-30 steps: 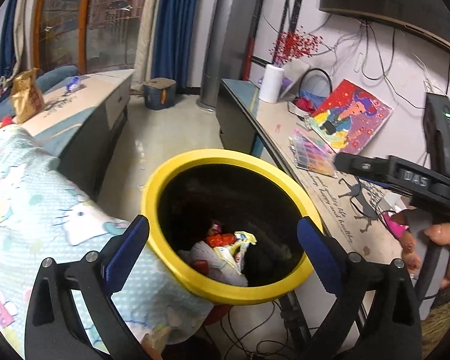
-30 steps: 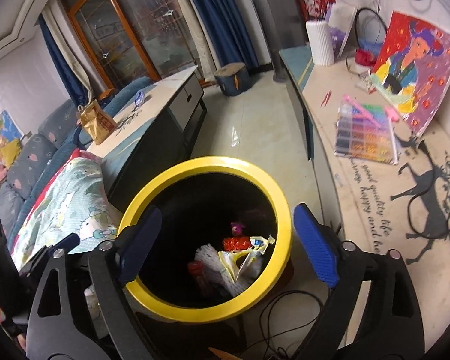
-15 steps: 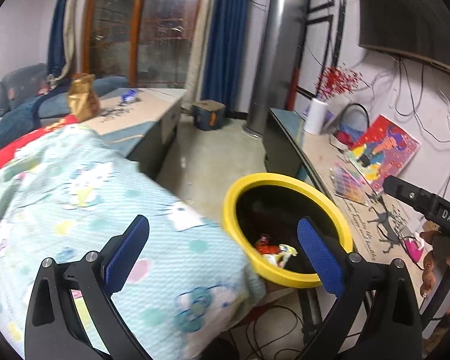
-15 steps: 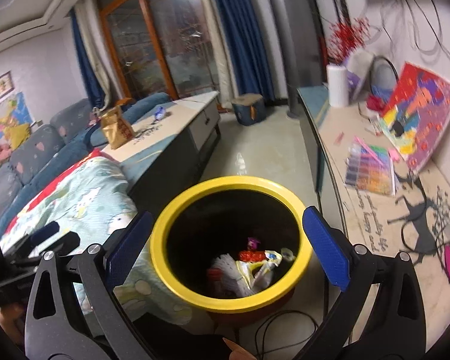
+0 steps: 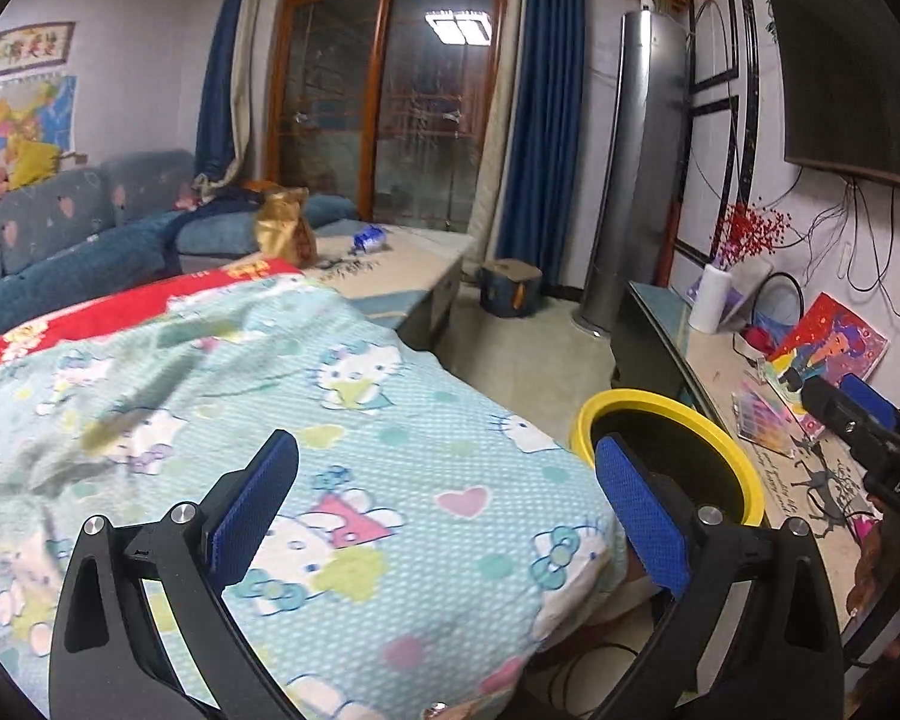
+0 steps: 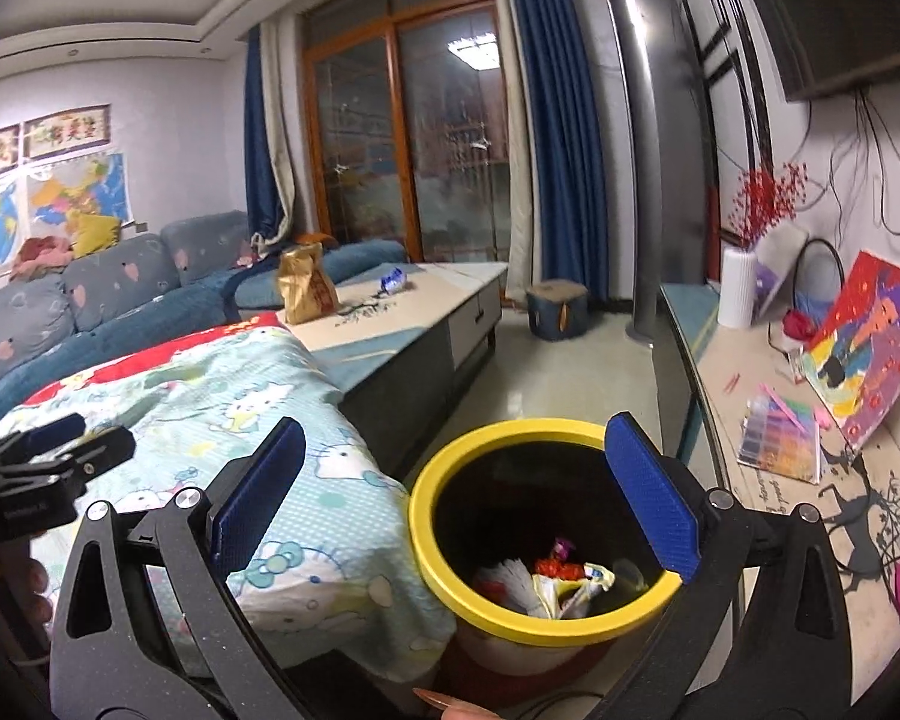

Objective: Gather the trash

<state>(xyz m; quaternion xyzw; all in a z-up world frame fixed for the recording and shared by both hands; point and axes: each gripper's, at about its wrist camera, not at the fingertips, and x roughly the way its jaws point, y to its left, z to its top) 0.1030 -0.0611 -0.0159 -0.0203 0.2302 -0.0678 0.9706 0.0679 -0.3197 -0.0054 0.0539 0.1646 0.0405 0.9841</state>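
A yellow-rimmed black trash bin [image 6: 432,492] stands on the floor beside the bed, with crumpled wrappers [image 6: 561,585] inside; it also shows in the left wrist view [image 5: 660,402]. My right gripper [image 6: 453,492] is open and empty, above the bin's near-left rim. My left gripper [image 5: 444,495] is open and empty, over the blanket [image 5: 354,420], left of the bin. A gold snack bag [image 6: 306,285] and a blue wrapper [image 6: 393,282] lie on the coffee table [image 6: 450,282]. The right gripper's body shows at the right of the left wrist view.
A Hello Kitty blanket [image 6: 240,408] covers the bed at left. A TV console [image 6: 768,480] with a painting [image 6: 864,348], bead box and vase runs along the right wall. A blue sofa [image 6: 120,294] and floor stool [image 6: 555,309] stand farther back.
Both grippers have risen and tilted up from the bin. The left one has swung left over the blanket; the bin now sits at its right. Both stay open.
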